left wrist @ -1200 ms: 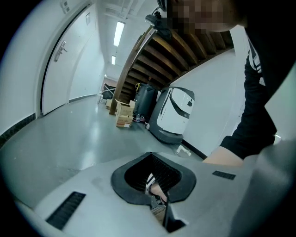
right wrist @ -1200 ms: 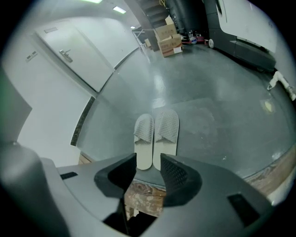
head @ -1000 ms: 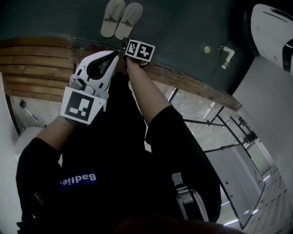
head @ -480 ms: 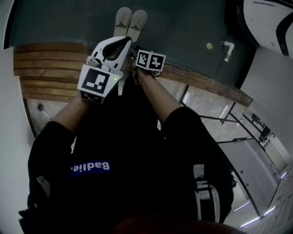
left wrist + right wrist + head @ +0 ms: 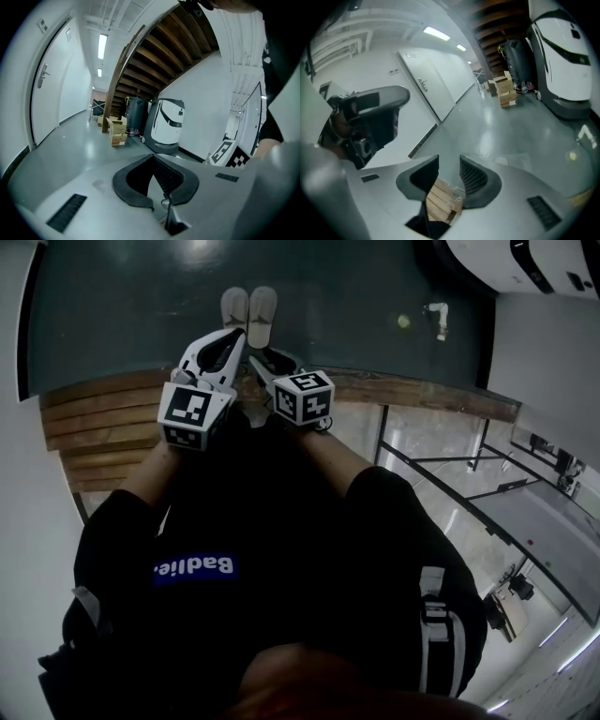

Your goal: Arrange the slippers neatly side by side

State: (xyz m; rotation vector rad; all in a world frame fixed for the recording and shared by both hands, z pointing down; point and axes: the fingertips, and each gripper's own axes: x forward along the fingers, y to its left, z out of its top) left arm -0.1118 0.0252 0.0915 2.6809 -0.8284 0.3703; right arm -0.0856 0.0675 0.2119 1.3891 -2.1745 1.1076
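Observation:
Two pale slippers [image 5: 249, 313] lie side by side, touching, on the dark green floor at the top of the head view. Just below them both grippers are held close together over the wooden edge. My left gripper [image 5: 240, 335], white with a marker cube, points toward the slippers; in the left gripper view [image 5: 153, 157] its tips meet with nothing between them. My right gripper [image 5: 257, 349] sits beside it, and its jaws [image 5: 449, 164] stand apart and empty, with wooden boards showing through the gap. Neither gripper view shows the slippers.
Wooden boards [image 5: 94, 418] run under my arms. A white floor machine [image 5: 525, 263] stands at the far right, also seen as the machine [image 5: 166, 124] beside cardboard boxes [image 5: 115, 129] under a staircase. A small yellow object [image 5: 403, 322] and a white fitting [image 5: 436, 310] lie on the floor.
The left gripper has swung right and up, closing in beside the right gripper. The head view has shifted, so the slippers sit smaller and more central; they stay side by side.

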